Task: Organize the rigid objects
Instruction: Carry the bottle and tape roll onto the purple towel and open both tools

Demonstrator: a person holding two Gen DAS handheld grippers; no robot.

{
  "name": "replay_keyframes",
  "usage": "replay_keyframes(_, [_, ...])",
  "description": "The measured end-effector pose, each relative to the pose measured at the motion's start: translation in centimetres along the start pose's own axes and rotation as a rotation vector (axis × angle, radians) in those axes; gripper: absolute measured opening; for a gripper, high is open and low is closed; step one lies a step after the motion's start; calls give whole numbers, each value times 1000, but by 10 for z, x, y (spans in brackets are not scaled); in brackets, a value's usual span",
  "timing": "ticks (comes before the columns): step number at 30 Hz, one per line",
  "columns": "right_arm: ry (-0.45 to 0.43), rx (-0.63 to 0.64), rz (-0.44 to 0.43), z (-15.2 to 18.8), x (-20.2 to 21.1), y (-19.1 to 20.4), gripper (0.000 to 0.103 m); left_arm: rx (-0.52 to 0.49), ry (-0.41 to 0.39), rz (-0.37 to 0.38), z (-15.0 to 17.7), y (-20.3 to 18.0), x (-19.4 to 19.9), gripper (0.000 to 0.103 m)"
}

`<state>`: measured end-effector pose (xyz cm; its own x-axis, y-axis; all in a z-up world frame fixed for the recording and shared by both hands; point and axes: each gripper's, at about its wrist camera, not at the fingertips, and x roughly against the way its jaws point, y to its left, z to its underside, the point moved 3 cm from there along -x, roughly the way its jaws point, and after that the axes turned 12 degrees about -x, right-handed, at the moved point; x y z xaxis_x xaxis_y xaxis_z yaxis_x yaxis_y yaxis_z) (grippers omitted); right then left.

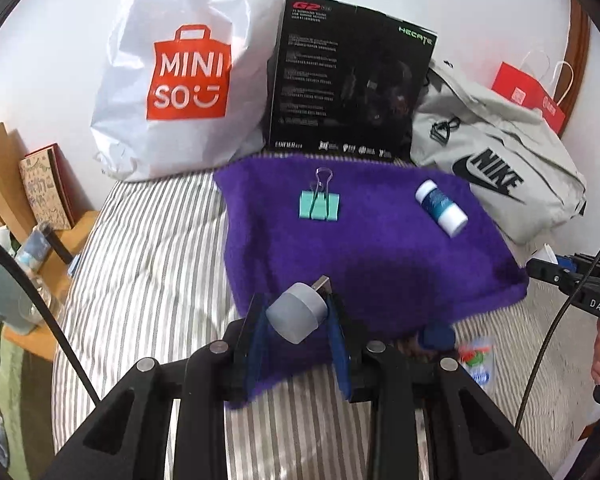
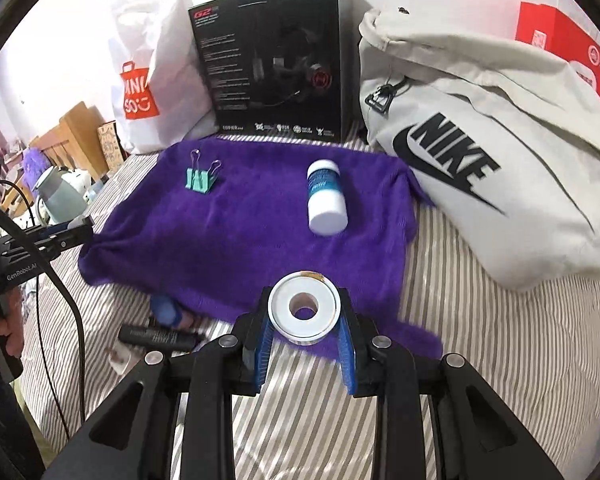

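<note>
The left gripper (image 1: 296, 316) is clamping a grey cylinder (image 1: 297, 317) and the right gripper (image 2: 305, 314) a white tape roll (image 2: 304, 306), both nearing the purple towel (image 2: 240, 232), where a green binder clip (image 2: 201, 180) and white bottle (image 2: 326, 198) are already lying, with leftovers seemingly waiting beside it.

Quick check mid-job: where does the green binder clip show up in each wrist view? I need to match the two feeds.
Left wrist: green binder clip lies just above centre, on the far part of the purple towel.
Right wrist: green binder clip sits upper left, near the towel's far left corner.
Shared landmark: the black headset box stands behind the towel.
</note>
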<state>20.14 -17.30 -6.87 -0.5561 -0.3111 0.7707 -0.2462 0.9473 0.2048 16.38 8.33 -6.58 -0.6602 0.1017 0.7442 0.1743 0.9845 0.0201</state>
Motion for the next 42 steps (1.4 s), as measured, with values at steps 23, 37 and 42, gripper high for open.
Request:
replay_keyframes(23, [109, 30, 61, -33, -86, -24, 28, -15, 95, 5, -57, 8, -101, 28])
replay_keyframes(37, [115, 60, 74, -27, -106, -18, 29, -51, 142, -10, -48, 0, -125, 28])
replay_keyframes(42, [112, 65, 74, -28, -106, -19, 29, -70, 141, -27, -50, -3, -127, 28])
